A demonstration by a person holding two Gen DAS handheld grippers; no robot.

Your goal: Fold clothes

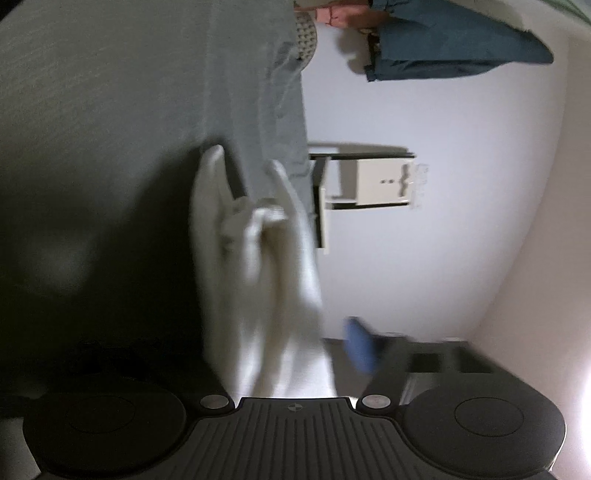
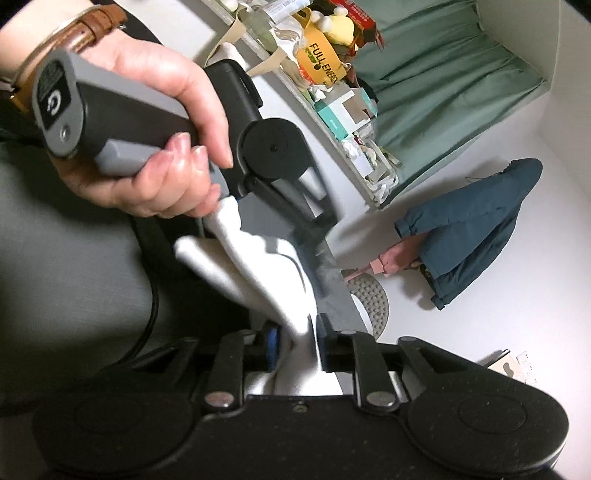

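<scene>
Right wrist view shows the right gripper (image 2: 295, 347) clamped on a white cloth (image 2: 258, 273) stretching to the left gripper (image 2: 221, 206), whose grip is unclear.

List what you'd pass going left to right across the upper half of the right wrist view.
Brown watch strap → hand gripping the left gripper's handle → yellow bag → green curtain.
</scene>
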